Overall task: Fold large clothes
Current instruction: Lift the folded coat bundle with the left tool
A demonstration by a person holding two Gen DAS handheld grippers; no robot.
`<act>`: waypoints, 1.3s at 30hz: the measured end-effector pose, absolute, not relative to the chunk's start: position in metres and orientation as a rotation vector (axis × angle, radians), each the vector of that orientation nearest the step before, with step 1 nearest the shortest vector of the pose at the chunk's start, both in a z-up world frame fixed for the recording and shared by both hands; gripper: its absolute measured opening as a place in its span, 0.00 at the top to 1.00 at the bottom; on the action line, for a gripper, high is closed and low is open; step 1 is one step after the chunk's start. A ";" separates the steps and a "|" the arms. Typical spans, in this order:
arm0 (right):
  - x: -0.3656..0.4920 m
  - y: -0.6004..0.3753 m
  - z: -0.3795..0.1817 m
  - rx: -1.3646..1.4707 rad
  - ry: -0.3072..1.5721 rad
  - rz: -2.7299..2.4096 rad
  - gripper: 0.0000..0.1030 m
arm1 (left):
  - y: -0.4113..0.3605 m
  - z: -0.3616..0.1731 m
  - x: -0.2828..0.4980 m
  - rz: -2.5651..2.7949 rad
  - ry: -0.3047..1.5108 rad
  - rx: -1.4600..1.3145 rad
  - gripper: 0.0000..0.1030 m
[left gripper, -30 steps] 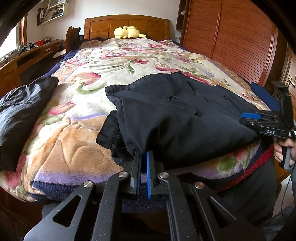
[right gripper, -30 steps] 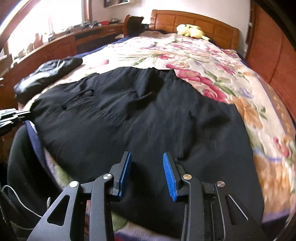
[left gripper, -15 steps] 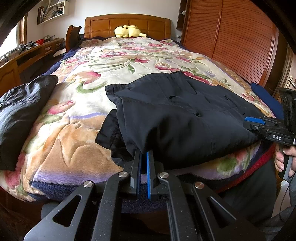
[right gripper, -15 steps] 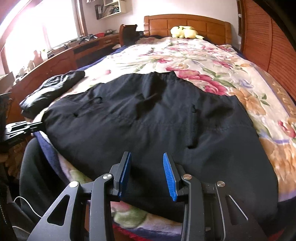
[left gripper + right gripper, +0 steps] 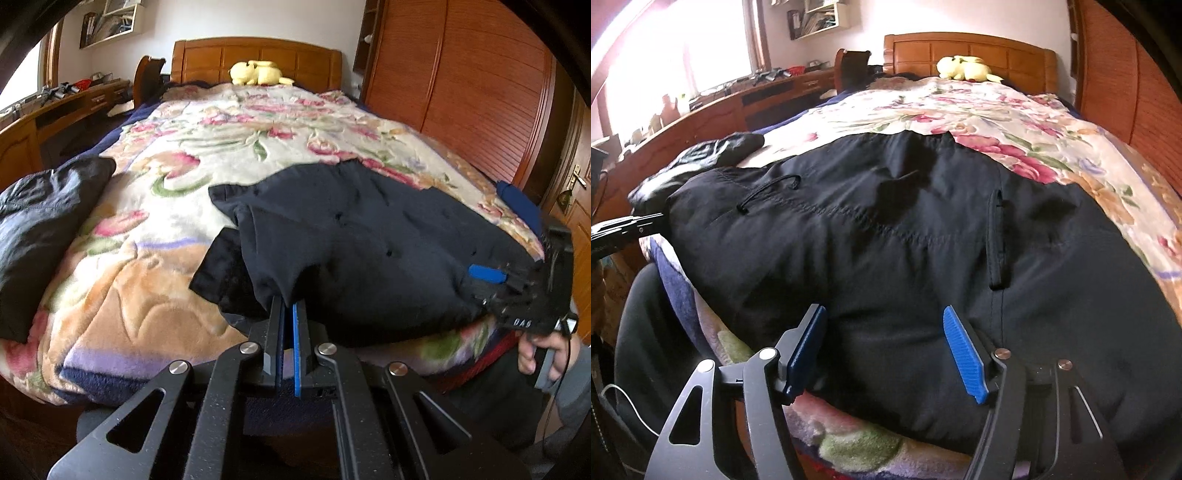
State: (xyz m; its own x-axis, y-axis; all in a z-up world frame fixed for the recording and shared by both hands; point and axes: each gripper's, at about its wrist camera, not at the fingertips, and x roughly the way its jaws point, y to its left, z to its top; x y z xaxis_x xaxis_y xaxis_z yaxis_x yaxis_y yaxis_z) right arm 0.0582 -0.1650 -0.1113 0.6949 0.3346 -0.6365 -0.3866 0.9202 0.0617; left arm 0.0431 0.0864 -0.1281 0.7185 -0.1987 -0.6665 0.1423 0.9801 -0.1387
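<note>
Inspector A: The black trousers (image 5: 362, 251) lie across the foot of the bed, on the floral blanket (image 5: 192, 155). A second dark garment (image 5: 40, 221) sits at nine o'clock in the left wrist view, apart from them. The left gripper (image 5: 288, 314) is clenched on a pinch of the trousers' near corner; cloth rises into the closed jaws.

Inspector B: Agreed. And on the other side?

Inspector A: The right gripper (image 5: 886, 332) has its jaws opening, poised over the trousers' near edge. Cloth lies beneath and between the blue pads (image 5: 964, 354), but they do not press on it; nothing is grasped.

Inspector B: Assessment of the step?

Inspector A: It appears the second corner is being taken before a fold toward twelve o'clock, the headboard (image 5: 967, 48). The right jaws should descend over the hem and close on both layers, not the blanket below. The grip should match the left's distance from the edge, or the fold would likely run skewed.

Inspector B: Risks?

Inspector A: The drawcord (image 5: 768, 192) at ten o'clock and the pocket opening (image 5: 997, 240) at one o'clock could bunch. Both corners should lift together.
</note>
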 end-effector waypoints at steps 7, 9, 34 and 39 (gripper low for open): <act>0.060 -0.167 -0.110 -0.081 0.703 0.411 0.34 | 0.065 -0.090 0.052 -0.239 0.660 -0.036 0.97; 0.059 -0.170 -0.107 -0.063 0.715 0.416 0.34 | 0.053 -0.073 0.058 -0.264 0.630 -0.022 0.97; -0.040 -0.331 -0.073 0.083 0.612 0.159 0.34 | -0.210 -0.066 0.115 -0.743 0.734 0.138 0.97; -0.046 -0.328 -0.066 0.077 0.591 0.158 0.34 | -0.209 -0.063 0.114 -0.721 0.774 0.139 0.97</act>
State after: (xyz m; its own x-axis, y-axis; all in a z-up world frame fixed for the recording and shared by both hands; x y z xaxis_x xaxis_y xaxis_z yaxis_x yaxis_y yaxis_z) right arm -0.0462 -0.3284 -0.0656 0.8186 0.1699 -0.5486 -0.1255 0.9851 0.1178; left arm 0.1143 -0.2087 -0.0634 0.4921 -0.5431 -0.6804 0.6404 0.7552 -0.1396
